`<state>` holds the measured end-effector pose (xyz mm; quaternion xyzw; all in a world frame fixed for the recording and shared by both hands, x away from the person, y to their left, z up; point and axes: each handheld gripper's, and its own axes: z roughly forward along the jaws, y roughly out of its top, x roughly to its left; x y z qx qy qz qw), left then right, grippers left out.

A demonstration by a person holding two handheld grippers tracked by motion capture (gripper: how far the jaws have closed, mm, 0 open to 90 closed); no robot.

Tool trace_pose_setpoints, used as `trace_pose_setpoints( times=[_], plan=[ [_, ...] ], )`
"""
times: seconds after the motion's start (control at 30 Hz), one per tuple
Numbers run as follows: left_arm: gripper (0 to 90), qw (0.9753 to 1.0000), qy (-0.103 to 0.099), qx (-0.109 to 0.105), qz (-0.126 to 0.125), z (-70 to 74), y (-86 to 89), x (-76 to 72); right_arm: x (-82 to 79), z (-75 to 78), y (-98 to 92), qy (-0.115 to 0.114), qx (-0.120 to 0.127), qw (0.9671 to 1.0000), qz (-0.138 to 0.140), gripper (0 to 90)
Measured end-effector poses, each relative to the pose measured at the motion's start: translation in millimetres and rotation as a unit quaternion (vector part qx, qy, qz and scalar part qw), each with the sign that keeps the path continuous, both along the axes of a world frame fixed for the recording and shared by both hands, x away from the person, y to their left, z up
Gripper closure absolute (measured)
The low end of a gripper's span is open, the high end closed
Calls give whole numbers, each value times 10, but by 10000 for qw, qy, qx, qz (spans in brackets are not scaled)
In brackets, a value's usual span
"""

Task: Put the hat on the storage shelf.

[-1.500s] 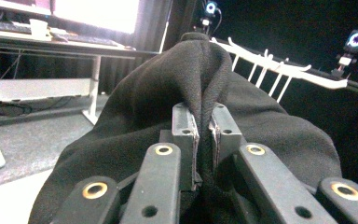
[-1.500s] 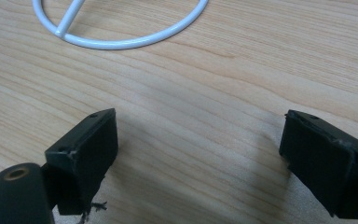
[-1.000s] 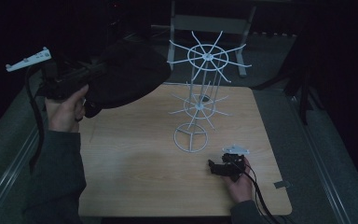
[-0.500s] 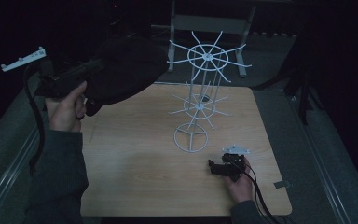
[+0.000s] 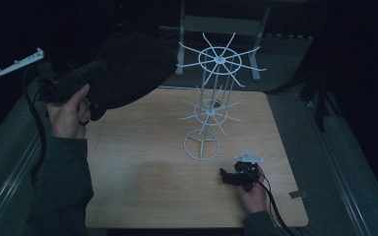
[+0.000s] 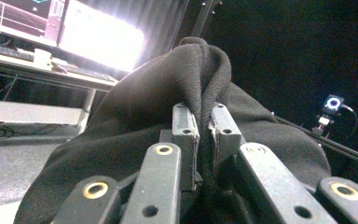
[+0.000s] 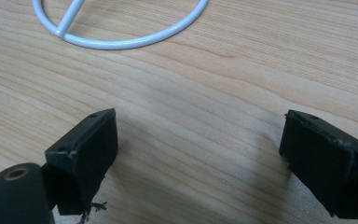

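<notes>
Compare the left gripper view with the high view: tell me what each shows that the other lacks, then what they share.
Left gripper view alone: the jaws pinching a ridge of the black cloth, and a bright screen behind.

High view alone: the white wire rack standing on the wooden table, and the right gripper low over the table beside the rack's base.

Both: the black cloth held clamped in the left gripper.

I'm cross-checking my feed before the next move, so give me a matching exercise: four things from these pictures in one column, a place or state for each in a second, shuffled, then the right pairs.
Things:
1. left claw
2. right claw
3. black cloth
4. white wire rack

Places or states:
A. stands upright on the wooden table
B. open, low over the tabletop near the rack's ring base
C. pinched in a fold and held up in the air
D. shut on fabric

Pairs: 1-D, 2-B, 3-C, 4-A
</notes>
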<state>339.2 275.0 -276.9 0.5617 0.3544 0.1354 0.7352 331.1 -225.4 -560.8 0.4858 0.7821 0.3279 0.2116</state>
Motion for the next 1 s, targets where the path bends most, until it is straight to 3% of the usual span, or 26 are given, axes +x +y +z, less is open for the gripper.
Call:
trace_pose_setpoints(
  times=[0.63,1.0],
  plan=[
    [843,9990,-304,-309,-70,11,-47,-40,1,0,1,-5,-6,10000,5,111],
    [843,9982,-341,-431,-222,6,-83,-31,1,0,2,0,-1,10000,6,111]
  ],
)
